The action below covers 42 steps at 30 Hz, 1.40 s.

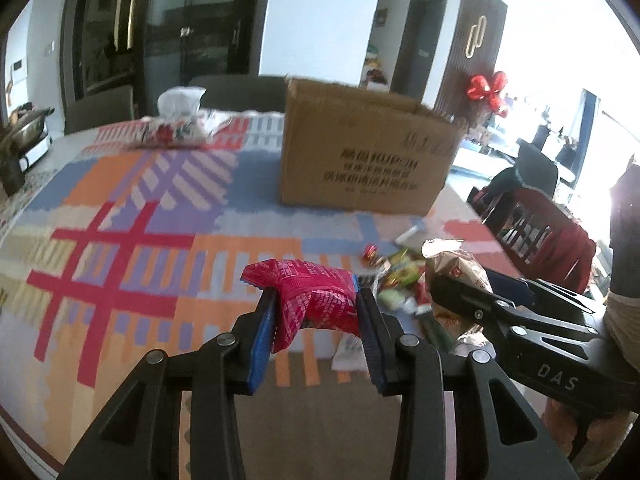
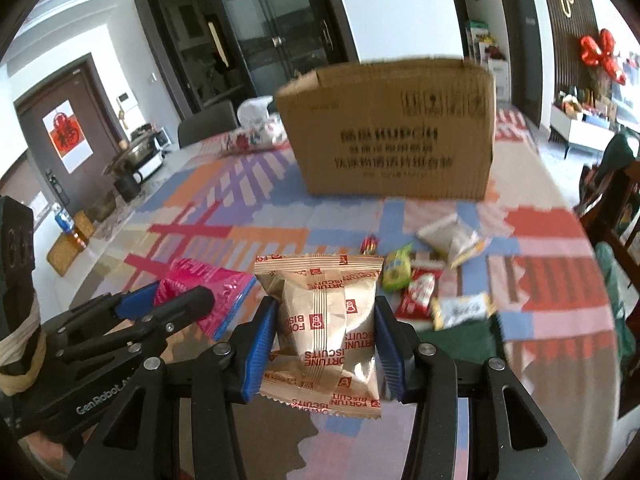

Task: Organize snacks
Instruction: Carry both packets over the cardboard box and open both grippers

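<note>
Left hand-held gripper (image 1: 316, 312), blue pads clamped on a crumpled pink snack packet (image 1: 316, 296) held clear above the worktop (image 1: 120, 208). Right hand-held gripper (image 2: 326, 340), pads pressed against both sides of a tan biscuit packet (image 2: 320, 320) printed "FORTUNE BISCUITS", likewise raised. The two grippers sit side by side. Loose snack packets (image 2: 420, 284) lie scattered on the patterned cloth just beyond. Farther back stands a cardboard box (image 2: 392, 128), with a tissue pack (image 1: 176, 128) to its left.
</note>
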{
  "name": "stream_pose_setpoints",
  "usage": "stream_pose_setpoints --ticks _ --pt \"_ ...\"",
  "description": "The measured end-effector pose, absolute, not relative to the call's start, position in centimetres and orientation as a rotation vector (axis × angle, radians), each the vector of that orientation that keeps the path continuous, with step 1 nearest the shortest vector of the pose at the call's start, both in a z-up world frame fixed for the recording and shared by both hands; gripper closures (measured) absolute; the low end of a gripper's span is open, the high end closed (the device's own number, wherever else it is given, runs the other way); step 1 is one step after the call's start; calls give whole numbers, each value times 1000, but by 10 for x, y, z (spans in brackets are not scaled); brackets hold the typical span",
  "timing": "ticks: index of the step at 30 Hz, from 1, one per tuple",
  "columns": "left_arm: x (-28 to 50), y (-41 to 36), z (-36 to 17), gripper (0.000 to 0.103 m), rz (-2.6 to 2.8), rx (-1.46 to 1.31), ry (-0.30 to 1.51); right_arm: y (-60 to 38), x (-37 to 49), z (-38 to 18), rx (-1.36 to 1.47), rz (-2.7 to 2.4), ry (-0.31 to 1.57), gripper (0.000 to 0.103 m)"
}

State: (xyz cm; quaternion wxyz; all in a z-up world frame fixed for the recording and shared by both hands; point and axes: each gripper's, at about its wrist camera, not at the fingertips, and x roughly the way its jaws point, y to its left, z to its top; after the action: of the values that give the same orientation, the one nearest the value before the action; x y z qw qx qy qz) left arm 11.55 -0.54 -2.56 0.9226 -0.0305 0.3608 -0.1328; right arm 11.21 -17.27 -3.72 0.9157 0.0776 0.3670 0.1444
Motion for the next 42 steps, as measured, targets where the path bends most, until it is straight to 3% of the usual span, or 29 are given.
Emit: stream_pose_setpoints --ticks 12,23,42 --pt "143 -25 46 64 -292 28 547 -195 130 31 131 258 574 54" --pt "200 -43 91 64 -328 78 481 -211 182 89 112 241 489 54" --pt "329 -67 69 64 -356 46 659 -224 303 77 83 216 644 54"
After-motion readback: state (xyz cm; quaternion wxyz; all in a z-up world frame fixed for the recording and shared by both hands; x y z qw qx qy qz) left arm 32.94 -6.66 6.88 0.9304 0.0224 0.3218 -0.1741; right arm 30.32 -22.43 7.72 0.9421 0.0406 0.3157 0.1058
